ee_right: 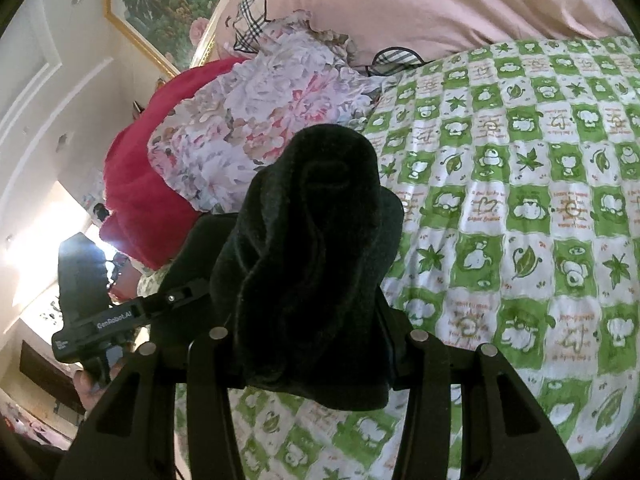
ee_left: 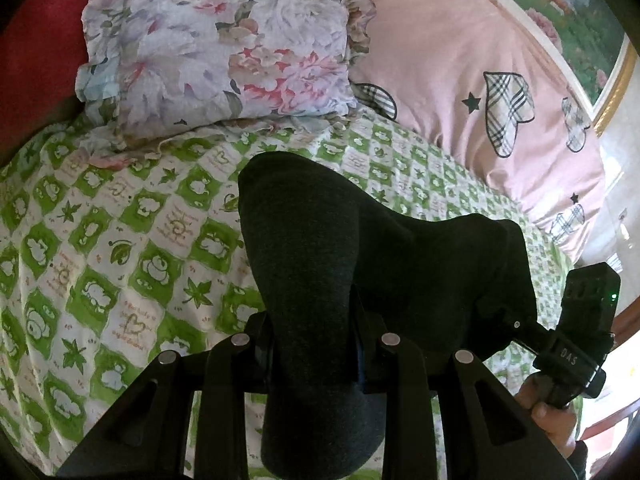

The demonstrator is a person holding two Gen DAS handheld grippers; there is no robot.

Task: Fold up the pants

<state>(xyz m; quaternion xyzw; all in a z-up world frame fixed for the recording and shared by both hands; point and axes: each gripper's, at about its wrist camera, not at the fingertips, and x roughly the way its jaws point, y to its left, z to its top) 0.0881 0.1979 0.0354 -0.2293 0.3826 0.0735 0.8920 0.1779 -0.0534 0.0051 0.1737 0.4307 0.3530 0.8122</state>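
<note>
The dark grey pants (ee_left: 320, 248) are held up above the bed by both grippers. My left gripper (ee_left: 314, 356) is shut on one bunched part of the pants, which drapes over and between its fingers. My right gripper (ee_right: 312, 344) is shut on another bunched part of the pants (ee_right: 312, 232), which rises as a thick roll in front of the camera. The right gripper also shows at the right edge of the left wrist view (ee_left: 576, 328), and the left gripper at the left of the right wrist view (ee_right: 96, 320). The fingertips are hidden by cloth.
The bed has a green and white checked sheet (ee_left: 120, 240) (ee_right: 520, 200). A floral pillow (ee_left: 224, 48) (ee_right: 248, 120) lies at its head beside a pink quilt with plaid hearts (ee_left: 460, 80). A red blanket (ee_right: 136, 184) lies beyond the pillow. A framed picture (ee_right: 168, 4) hangs on the wall.
</note>
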